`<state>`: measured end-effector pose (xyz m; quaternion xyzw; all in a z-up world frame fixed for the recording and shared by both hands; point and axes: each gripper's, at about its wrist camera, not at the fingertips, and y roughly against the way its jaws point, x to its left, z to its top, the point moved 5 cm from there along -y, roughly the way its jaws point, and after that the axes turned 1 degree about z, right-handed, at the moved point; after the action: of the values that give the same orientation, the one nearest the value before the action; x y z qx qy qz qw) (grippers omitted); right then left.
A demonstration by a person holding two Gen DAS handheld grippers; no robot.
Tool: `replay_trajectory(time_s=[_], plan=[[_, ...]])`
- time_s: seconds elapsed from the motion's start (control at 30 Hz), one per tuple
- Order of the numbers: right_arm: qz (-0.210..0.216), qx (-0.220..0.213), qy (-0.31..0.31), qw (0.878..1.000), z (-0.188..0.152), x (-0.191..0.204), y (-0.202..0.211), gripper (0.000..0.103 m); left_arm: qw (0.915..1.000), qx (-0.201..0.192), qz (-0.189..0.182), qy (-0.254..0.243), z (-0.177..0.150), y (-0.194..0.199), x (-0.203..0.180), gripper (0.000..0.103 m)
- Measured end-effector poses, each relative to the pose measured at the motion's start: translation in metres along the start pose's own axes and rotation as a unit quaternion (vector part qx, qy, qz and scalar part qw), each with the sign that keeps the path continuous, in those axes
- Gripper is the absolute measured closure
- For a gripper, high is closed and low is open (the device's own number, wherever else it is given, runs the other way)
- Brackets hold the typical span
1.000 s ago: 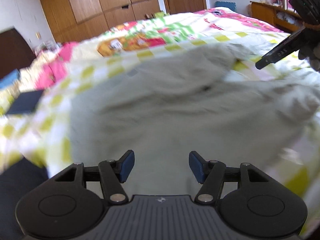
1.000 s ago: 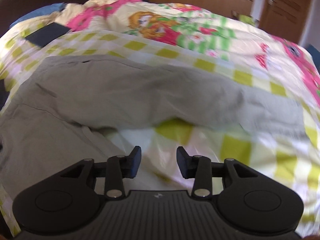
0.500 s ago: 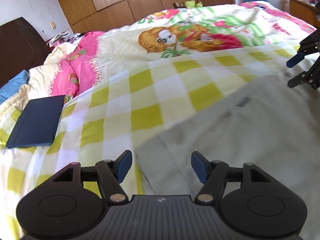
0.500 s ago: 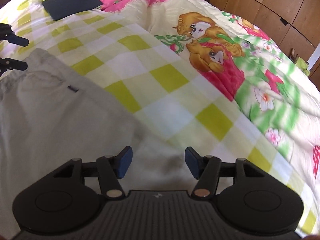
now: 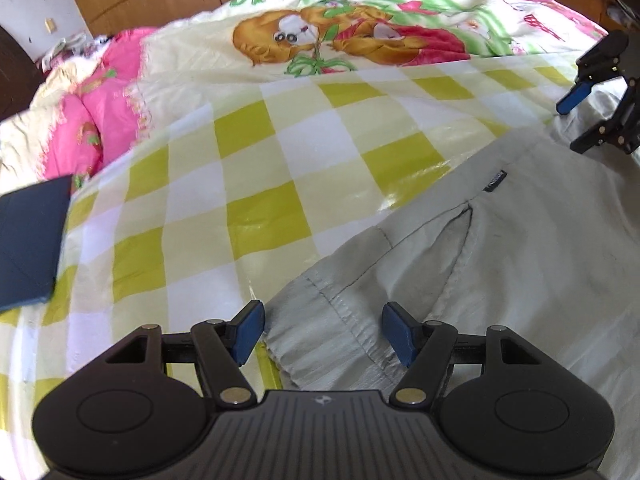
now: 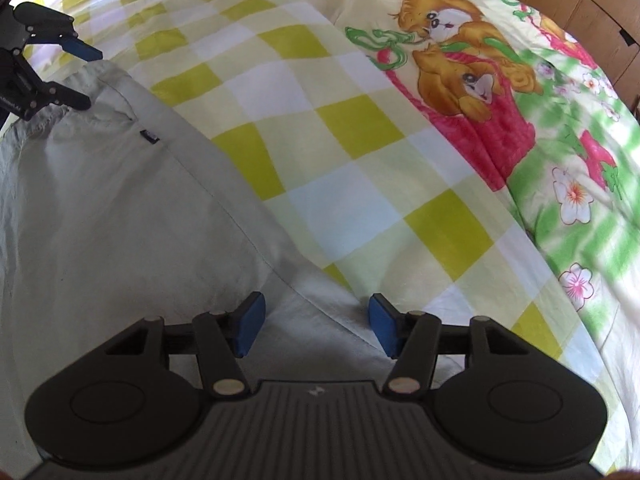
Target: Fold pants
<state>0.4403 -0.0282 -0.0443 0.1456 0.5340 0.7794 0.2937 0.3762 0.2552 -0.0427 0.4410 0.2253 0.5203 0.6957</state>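
Your left hand-held gripper (image 5: 323, 332) is spread wide, its blue pads (image 5: 249, 331) apart with nothing clamped. Directly between and beneath them lies the gathered elastic waistband corner of the light grey pants (image 5: 500, 264), so the band's edge sits just inside the gap, nearer your right-side pad. From there the pants run away to the right across the bed, with a side pocket slit and a small dark label (image 5: 495, 181) at the top of it.

Your right hand-held gripper (image 6: 313, 327) is likewise open, pads separated and holding nothing. Under its gap lies a fold of the same pants (image 6: 100, 208); the fabric's edge runs diagonally from the left pad up toward the far left, where the label (image 6: 150, 136) shows again. To the right of that edge the yellow-and-white checked bedcover (image 6: 320, 128) is bare.

Farther out in the left view, the right hand-held gripper (image 5: 588, 120) hovers over the pants' far end, its fingers parted. In the right view, the left hand-held gripper (image 6: 76, 74) sits at the waistband, also parted.

Beyond the pants, a dark blue flat case (image 5: 28, 248) rests on the bedcover at the left, and a cartoon-dog print (image 5: 320, 40) covers the quilt farther back.
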Motion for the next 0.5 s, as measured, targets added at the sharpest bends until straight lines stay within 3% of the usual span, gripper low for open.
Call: replay_trajectory(time_s=[0.07, 0.1, 0.17, 0.2, 0.3, 0.5], plan=[[0.000, 0.008, -0.003, 1.000, 0.001, 0.002, -0.005, 0.066, 0.9999, 0.007, -0.007, 0.010, 0.002, -0.005, 0.004, 0.025], [0.003, 0.012, -0.005, 1.000, 0.000, 0.005, -0.007, 0.079, 0.9999, 0.009, -0.009, 0.011, 0.003, -0.006, 0.005, 0.025], [0.002, 0.014, 0.002, 1.000, 0.000, 0.012, -0.007, 0.098, 0.9999, 0.011, 0.001, 0.009, 0.004, -0.008, 0.007, 0.033], [-0.004, 0.016, 0.003, 1.000, 0.000, 0.014, -0.006, 0.100, 0.9999, 0.012, 0.000, 0.006, 0.004, -0.007, 0.007, 0.047], [-0.010, 0.001, -0.004, 1.000, 0.000, 0.017, 0.002, 0.101, 0.9999, 0.009, -0.004, -0.008, 0.002, -0.002, 0.003, 0.063], [-0.033, -0.059, -0.024, 0.997, -0.006, 0.029, 0.052, 0.101, 0.9987, -0.018, 0.035, -0.033, 0.001, 0.017, -0.006, 0.070]])
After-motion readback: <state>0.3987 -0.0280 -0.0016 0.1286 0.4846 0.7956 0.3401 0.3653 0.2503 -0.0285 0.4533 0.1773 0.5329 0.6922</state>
